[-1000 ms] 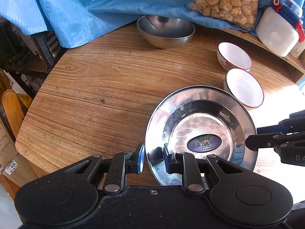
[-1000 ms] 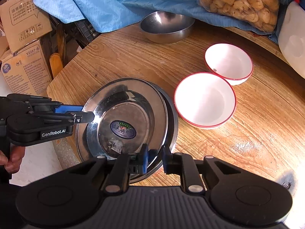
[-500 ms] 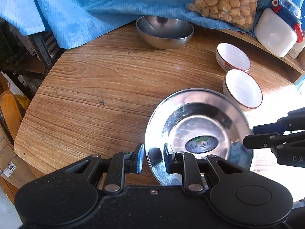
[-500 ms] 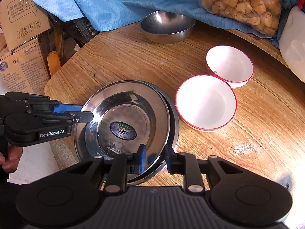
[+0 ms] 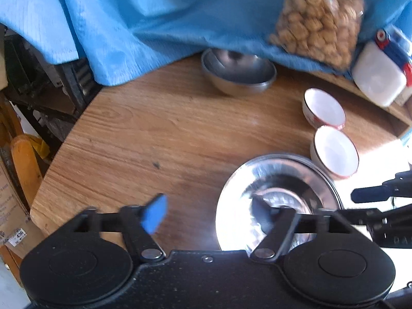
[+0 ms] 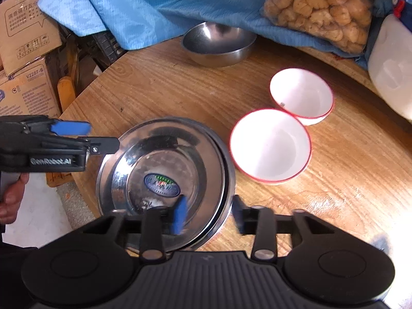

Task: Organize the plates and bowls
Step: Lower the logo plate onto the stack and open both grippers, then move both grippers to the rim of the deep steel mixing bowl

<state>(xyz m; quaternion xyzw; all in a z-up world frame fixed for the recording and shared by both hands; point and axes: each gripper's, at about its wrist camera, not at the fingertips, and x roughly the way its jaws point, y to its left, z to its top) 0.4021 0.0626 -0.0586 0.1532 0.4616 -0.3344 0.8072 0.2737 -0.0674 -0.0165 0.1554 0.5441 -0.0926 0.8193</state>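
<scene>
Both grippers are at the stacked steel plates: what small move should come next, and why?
Probably lift both grippers clear. The left gripper and right gripper have just been opening, and their pads no longer press the steel plates, which lie nested on the table. The white bowls remain unstacked beside them.

1. Two shiny metal plates (image 6: 164,154) sit stacked, one on top of the other.
2. Two white bowls: a bigger one (image 6: 270,145) and a smaller one (image 6: 301,95).
3. One metal bowl (image 6: 219,43) at the back.
4. One clear bag of brown snacks (image 6: 319,7).
5. One big blue cloth (image 6: 154,7).
6. One white jug (image 6: 391,67).
7. Two cardboard boxes (image 6: 24,51) beside the table.
</scene>
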